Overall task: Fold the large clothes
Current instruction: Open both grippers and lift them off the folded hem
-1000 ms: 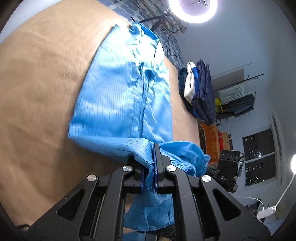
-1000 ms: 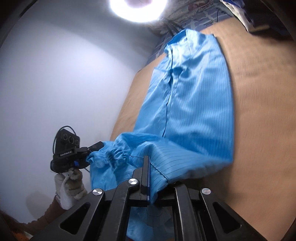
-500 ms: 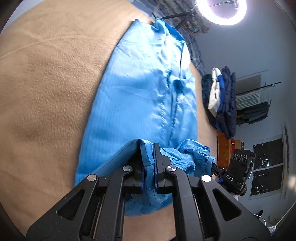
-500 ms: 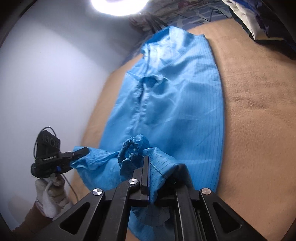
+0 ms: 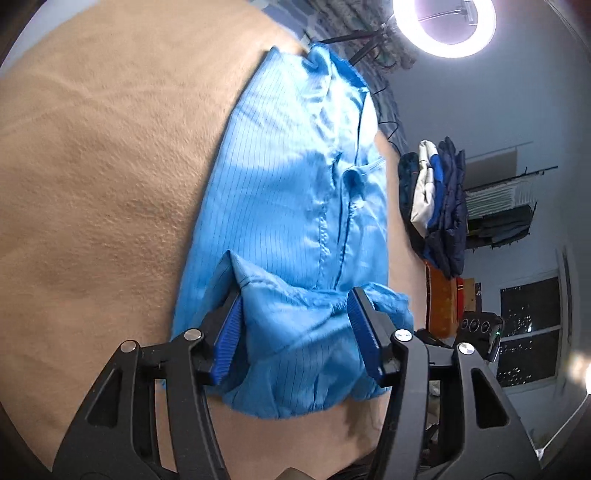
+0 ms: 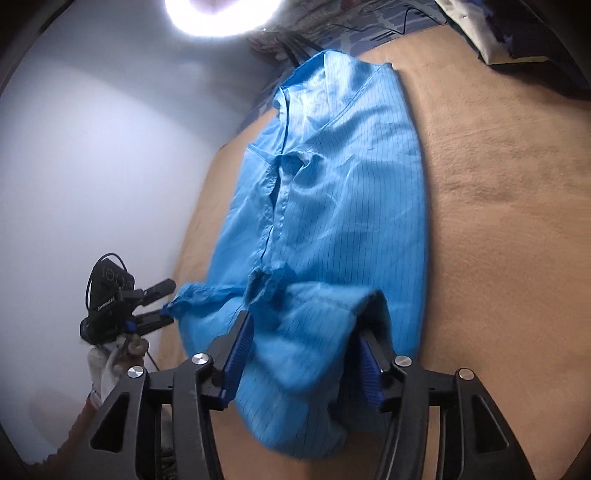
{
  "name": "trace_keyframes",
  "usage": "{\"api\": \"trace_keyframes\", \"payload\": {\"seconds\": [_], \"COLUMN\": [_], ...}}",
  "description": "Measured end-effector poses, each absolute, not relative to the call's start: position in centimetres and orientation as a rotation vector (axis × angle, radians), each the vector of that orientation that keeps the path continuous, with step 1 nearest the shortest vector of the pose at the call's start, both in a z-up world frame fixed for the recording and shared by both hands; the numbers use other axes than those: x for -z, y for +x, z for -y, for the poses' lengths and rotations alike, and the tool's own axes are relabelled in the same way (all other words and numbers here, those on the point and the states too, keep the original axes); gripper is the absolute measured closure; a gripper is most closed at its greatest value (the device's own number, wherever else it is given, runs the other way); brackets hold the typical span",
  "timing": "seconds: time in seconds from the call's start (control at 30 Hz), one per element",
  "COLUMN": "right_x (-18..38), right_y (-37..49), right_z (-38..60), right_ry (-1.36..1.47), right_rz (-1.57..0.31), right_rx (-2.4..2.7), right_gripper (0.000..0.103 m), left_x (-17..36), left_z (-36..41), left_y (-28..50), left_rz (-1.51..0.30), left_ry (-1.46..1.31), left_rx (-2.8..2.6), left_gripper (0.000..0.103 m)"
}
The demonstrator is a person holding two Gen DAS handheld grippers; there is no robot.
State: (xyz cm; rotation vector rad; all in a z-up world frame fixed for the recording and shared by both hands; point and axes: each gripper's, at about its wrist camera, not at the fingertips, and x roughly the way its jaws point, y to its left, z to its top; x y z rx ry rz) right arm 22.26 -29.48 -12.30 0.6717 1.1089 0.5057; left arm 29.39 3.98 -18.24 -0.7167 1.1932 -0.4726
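A light blue pinstriped garment lies lengthwise on the tan blanket, collar at the far end. Its near hem is folded up over the body into a loose bunched fold. My left gripper straddles the left part of this fold; its jaws are opening and the blue pads stand apart from the cloth between them. My right gripper straddles the right part of the fold, jaws also opening, cloth slack between them. In the right wrist view the left gripper shows at the fold's left corner, held by a gloved hand.
A pile of dark and white clothes sits on the blanket's right edge. A ring light and cables stand beyond the collar. An orange box and a window lie to the right. A white wall borders the left side.
Both grippers carried the hem forward over the garment and lower toward the blanket. Their jaws, shut on the cloth before, now stand apart, and the fold sags loose.
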Motion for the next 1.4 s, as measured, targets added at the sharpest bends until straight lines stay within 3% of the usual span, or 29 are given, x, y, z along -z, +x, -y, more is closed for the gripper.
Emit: {"api": "trace_keyframes", "payload": {"seconds": [0.3, 0.4, 0.43, 0.5, 0.53, 0.63, 0.8, 0.83, 0.87, 0.93, 1.1, 1.23, 1.4], "right_x": [13.4, 14.5, 14.7, 14.8, 14.7, 14.0, 12.0, 11.5, 11.1, 10.1, 8.3, 9.2, 11.1], "right_y": [17.7, 17.6, 17.6, 17.9, 18.1, 18.8, 21.8, 22.6, 23.4, 24.4, 24.7, 24.4, 24.3], "right_z": [29.2, 28.0, 27.7, 27.2, 27.0, 27.0, 27.6, 27.8, 28.0, 28.5, 30.0, 29.4, 28.0], "right_ry": [0.671, 0.627, 0.617, 0.61, 0.608, 0.605, 0.669, 0.676, 0.687, 0.716, 0.685, 0.508, 0.416], "right_rz": [-1.184, -1.229, -1.236, -1.233, -1.232, -1.186, -1.056, -1.03, -1.012, -0.967, -0.89, -0.957, -0.987], "right_rx": [-0.581, -0.585, -0.594, -0.615, -0.63, -0.641, -0.638, -0.617, -0.594, -0.565, -0.533, -0.448, -0.419], "right_gripper": [0.045, 0.049, 0.053, 0.073, 0.084, 0.096, 0.091, 0.082, 0.061, 0.044, 0.044, 0.062, 0.062], "left_x": [18.5, 19.6, 20.0, 20.5, 20.5, 19.9, 17.5, 16.8, 16.4, 15.1, 13.7, 15.3, 17.9], "left_z": [-3.3, -2.0, -1.7, -1.6, -1.6, -1.8, -1.8, -1.9, -1.9, -2.2, -3.1, -2.8, -1.5], "left_y": [25.4, 25.2, 25.3, 25.5, 25.7, 26.6, 29.2, 29.7, 30.0, 30.3, 30.1, 29.9, 30.3], "left_rz": [-1.254, -1.291, -1.301, -1.309, -1.306, -1.268, -1.149, -1.125, -1.107, -1.069, -1.02, -1.051, -1.09], "left_ry": [-0.656, -0.591, -0.585, -0.595, -0.614, -0.696, -0.763, -0.771, -0.772, -0.759, -0.676, -0.588, -0.495], "left_rx": [0.537, 0.523, 0.523, 0.531, 0.538, 0.573, 0.565, 0.557, 0.551, 0.551, 0.544, 0.495, 0.444], "left_gripper": [0.046, 0.046, 0.046, 0.047, 0.053, 0.057, 0.057, 0.057, 0.057, 0.057, 0.057, 0.057, 0.057]}}
